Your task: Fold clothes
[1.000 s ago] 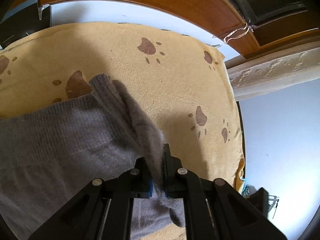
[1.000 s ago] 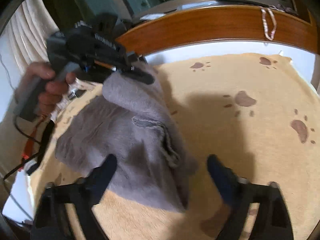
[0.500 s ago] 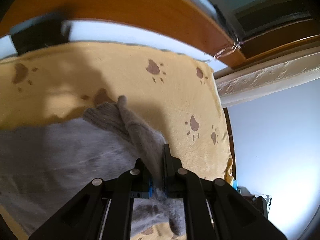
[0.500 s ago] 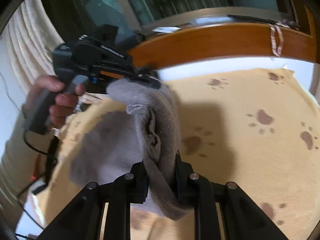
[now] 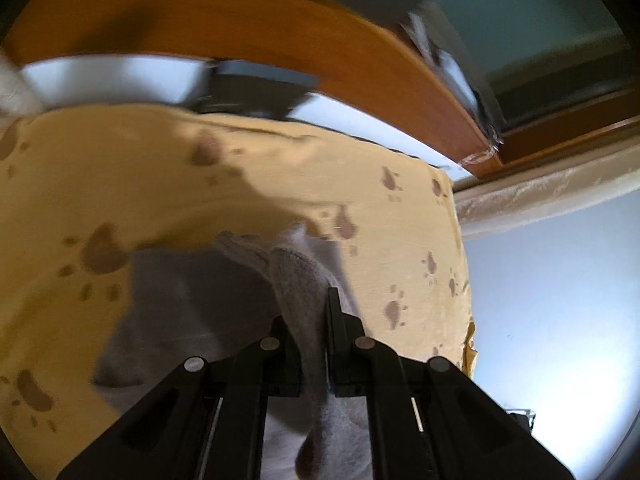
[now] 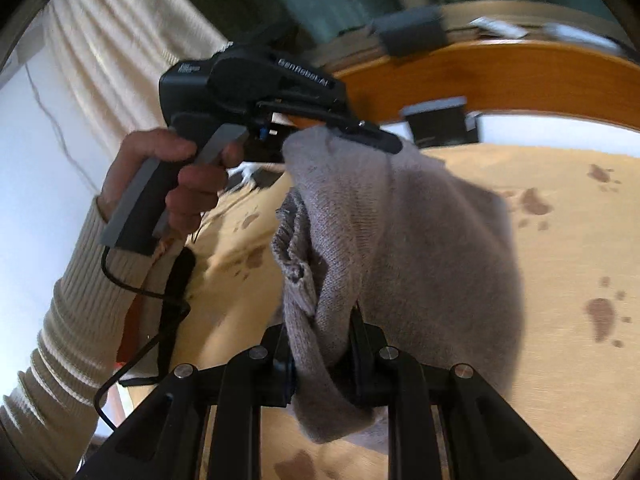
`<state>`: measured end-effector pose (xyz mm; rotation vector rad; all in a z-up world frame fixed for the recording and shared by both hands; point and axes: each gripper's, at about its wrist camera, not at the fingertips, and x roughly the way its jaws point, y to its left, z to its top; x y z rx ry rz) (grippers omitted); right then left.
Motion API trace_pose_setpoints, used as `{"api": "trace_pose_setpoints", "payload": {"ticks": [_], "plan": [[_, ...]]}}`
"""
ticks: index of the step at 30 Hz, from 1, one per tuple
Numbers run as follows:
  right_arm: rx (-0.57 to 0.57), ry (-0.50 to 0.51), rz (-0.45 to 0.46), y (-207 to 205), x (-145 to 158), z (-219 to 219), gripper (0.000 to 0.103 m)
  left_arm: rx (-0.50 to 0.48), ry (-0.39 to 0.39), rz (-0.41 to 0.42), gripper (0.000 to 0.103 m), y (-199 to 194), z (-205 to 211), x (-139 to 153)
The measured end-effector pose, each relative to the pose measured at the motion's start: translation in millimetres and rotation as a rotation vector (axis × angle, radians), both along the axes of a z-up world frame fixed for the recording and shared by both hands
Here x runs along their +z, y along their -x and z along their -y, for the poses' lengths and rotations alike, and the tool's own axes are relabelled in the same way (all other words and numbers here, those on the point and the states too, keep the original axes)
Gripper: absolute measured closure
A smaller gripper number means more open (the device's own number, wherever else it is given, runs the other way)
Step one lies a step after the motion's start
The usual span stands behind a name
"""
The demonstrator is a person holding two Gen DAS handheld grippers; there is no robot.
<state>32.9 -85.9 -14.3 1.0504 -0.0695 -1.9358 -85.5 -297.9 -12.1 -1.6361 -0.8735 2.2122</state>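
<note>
Left gripper (image 5: 306,320) and right gripper (image 6: 320,344) both clamped on bunched grey knit garment (image 6: 400,240), lifted above yellow paw-print blanket (image 6: 560,280). Risk: thick knit slips out, fold collapses.

Colours on the bed

The knitted garment (image 6: 420,240) is plain grey; the blanket (image 5: 160,184) is yellow with brown paw prints; the sleeve (image 6: 76,320) is cream and ribbed; the headboard (image 6: 520,80) is orange-brown wood.

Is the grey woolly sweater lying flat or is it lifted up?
Lifted up. The grey knitted sweater hangs bunched between the left claw and right claw, above the yellow paw-print blanket.
</note>
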Motion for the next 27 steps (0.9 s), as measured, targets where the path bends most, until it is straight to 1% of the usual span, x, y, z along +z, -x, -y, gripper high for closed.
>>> {"api": "trace_pose_setpoints", "payload": {"ticks": [5,7,9,14,17,20,24,27], "plan": [[0.066,-0.075,0.026,-7,-24,47,0.082,0.042,-0.007,0.049,0.094,-19,38,-32],[0.083,-0.103,0.034,-10,-35,60,0.082,0.062,-0.010,0.072,0.094,-25,48,-45],[0.090,-0.124,0.025,-14,-39,65,0.082,0.072,-0.007,0.083,0.094,-27,51,-52],[0.104,-0.167,0.009,-20,-46,75,0.081,0.082,0.010,0.092,0.094,-31,55,-58],[0.094,-0.173,0.006,-20,-44,73,0.081,0.088,0.041,0.093,0.094,-33,54,-59],[0.100,-0.181,-0.020,-26,-41,75,0.081,0.089,0.059,0.099,0.094,-37,54,-60],[0.108,-0.191,-0.054,-33,-38,76,0.081,0.099,0.073,0.095,0.094,-44,58,-55],[0.119,-0.191,-0.050,-36,-36,80,0.080,0.108,0.096,0.091,0.094,-46,60,-52]]}}
